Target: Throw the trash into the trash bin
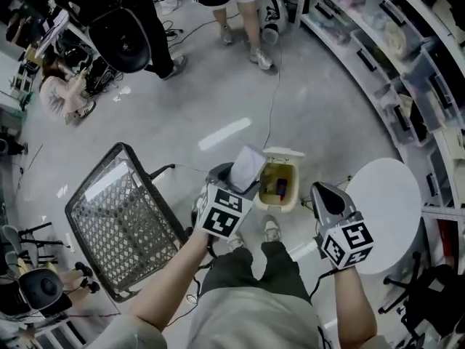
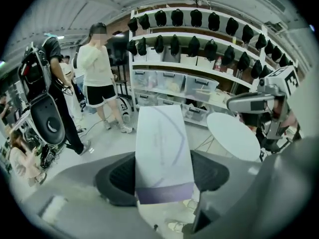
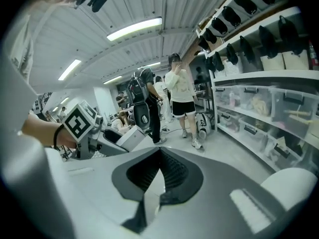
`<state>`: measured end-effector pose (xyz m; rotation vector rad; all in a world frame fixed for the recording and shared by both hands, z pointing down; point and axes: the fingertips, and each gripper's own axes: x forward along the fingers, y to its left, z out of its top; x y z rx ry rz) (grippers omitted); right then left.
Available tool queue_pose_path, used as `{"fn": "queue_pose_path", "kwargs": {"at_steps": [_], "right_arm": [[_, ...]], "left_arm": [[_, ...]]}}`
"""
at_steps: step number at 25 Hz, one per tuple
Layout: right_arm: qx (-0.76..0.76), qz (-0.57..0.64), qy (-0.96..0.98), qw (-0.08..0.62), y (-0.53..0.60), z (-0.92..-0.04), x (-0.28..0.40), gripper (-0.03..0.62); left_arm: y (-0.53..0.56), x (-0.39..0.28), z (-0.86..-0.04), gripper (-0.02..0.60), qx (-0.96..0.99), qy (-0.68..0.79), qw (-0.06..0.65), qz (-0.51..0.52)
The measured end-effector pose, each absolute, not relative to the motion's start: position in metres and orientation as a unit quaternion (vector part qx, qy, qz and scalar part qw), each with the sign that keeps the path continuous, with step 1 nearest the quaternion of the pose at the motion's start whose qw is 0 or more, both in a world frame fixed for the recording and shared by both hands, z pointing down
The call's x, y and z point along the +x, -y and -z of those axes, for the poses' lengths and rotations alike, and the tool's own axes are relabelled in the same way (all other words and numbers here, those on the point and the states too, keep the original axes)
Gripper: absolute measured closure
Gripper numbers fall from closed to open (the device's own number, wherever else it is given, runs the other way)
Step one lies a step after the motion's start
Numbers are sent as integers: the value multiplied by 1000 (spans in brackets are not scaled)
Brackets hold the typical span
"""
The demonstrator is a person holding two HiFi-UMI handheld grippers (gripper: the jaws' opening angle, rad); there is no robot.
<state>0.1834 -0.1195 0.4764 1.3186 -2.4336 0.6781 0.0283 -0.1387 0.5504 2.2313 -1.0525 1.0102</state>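
We look steeply down on a grey floor (image 1: 218, 100) where a small cream plastic trash bin (image 1: 276, 208) stands with its lid tipped open on the far side, just beyond the person's shoes (image 1: 270, 230). The left gripper (image 1: 232, 184) holds a white rectangular cardboard box with a purple end (image 1: 247, 166). Its dark fingers (image 2: 117, 176) are spread wide and press on the box's two long sides, so the box stands out lengthwise between them. From above, the box shows against the bin's far left rim, and we cannot tell how high over the bin it is. The right gripper (image 1: 325, 195) is on the bin's right, apart from it, with its fingers (image 3: 174, 171) closed together and nothing between them. A dark wire mesh basket (image 1: 120, 224) sits on the floor to the left. A round white desk (image 1: 385, 209) is on the right, and curved shelves of clear plastic boxes (image 1: 407, 71) are beyond it. People (image 1: 240, 13) stand at the far side.
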Motion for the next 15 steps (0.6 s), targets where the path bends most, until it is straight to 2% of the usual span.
{"fn": "queue_pose_path", "kwargs": {"at_steps": [7,15], "right_arm": [[467,-261,831,154,120,-555,211,591],[467,-293,817,171,104,-648,220,591]], "left_arm": [[130,76,-658,264,801,338,267,-416],[116,100,-787,264,778,296,297,-467]]}}
